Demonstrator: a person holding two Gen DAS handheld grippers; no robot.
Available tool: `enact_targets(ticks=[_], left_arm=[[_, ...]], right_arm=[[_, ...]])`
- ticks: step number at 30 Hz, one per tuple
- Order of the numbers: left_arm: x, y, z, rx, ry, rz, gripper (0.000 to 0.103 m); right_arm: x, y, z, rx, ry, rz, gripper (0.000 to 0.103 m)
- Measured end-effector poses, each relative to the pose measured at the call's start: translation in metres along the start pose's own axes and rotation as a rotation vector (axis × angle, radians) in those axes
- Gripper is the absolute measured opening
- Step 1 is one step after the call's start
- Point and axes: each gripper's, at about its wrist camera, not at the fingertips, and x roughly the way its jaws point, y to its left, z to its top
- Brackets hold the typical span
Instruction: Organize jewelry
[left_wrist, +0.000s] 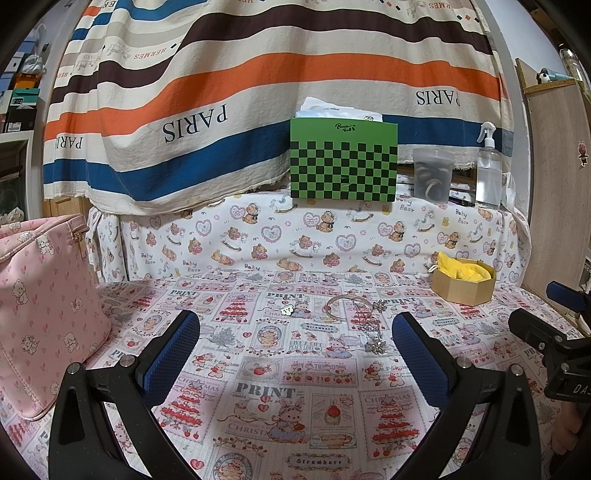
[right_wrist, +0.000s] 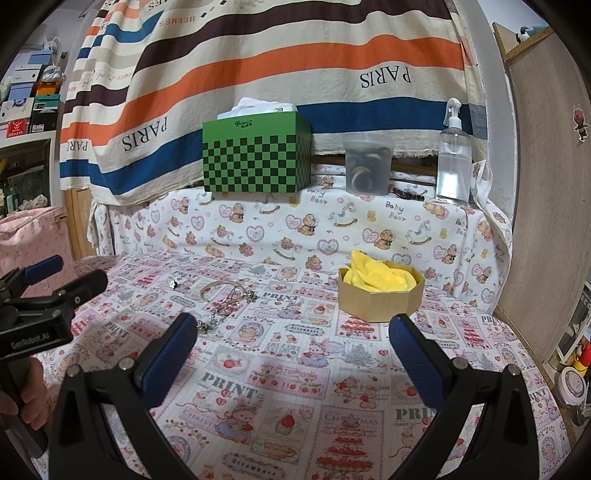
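Both held low and level over the tablecloth (left_wrist: 295, 406): left gripper (left_wrist: 295, 332) wide, empty, near bangle (left_wrist: 347, 304); right gripper (right_wrist: 293, 334) wide, empty, near box (right_wrist: 380, 295).

- Your silver bangle (left_wrist: 346, 305) lies flat on the printed cloth, towards its far edge.
- Your beaded chain (left_wrist: 373, 328) crosses the bangle's right side and trails toward you, ending in a flower charm.
- A small charm (left_wrist: 287, 309) sits just left of the bangle.
- The octagonal gold box (left_wrist: 463, 282), open with yellow cloth inside, stands near the far right corner.
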Motion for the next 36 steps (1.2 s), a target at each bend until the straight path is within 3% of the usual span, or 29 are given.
enact_targets(ticks=[36], left_arm=[[0.001, 0.002, -0.001, 0.003, 0.000, -0.003, 0.103]], right_arm=[[0.000, 0.003, -0.002, 0.001, 0.013, 0.004, 0.103]])
